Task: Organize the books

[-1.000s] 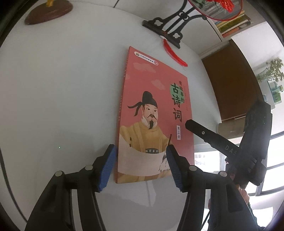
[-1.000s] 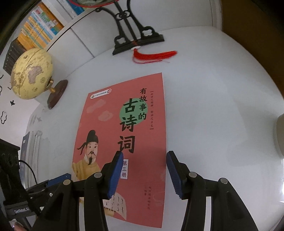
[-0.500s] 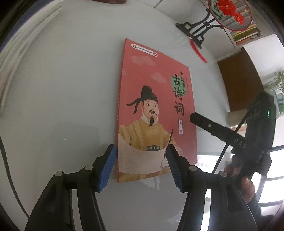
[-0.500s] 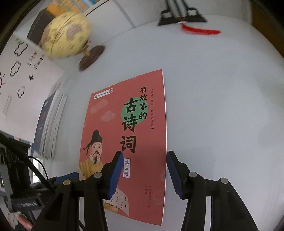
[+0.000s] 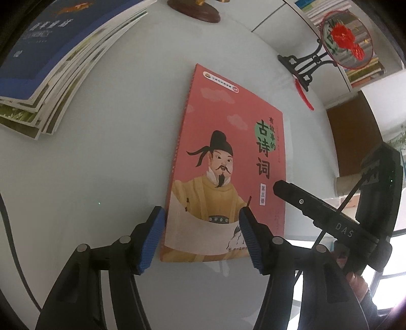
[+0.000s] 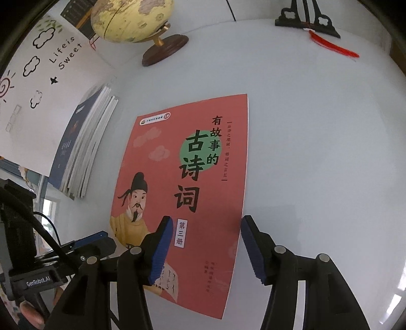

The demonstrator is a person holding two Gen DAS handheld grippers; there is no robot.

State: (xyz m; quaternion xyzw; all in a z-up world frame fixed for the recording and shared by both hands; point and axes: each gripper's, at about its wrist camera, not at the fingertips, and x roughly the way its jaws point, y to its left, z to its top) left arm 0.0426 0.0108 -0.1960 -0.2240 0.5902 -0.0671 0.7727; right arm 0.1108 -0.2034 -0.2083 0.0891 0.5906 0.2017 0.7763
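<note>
Red-covered book (image 5: 228,162) lies flat, cover up, on the white tabletop (image 5: 114,165), centre of the left wrist view; also centre-left of the right wrist view (image 6: 182,193). Cover shows a bearded figure in yellow robe and black Chinese title characters.

Left gripper (image 5: 200,238): jaws wide, holding nothing. Blue pads straddle the book's lower left corner at bottom centre of the frame; whether they touch the cover, cannot tell. Right gripper (image 6: 203,250): jaws wide too, nothing between them but the book's lower right edge below; one pad over the cover, the other over bare tabletop just beside the edge.

Stack of books (image 5: 50,63), blue cover on top, sits upper left in the left wrist view, well apart from the red book; same stack at left middle of the right wrist view (image 6: 83,147).

Globe (image 6: 134,20) on a dark wooden base at top of the right wrist view. Black ornamental stand (image 5: 304,63) with red tassel (image 5: 304,96), upper right of the left wrist view.
</note>
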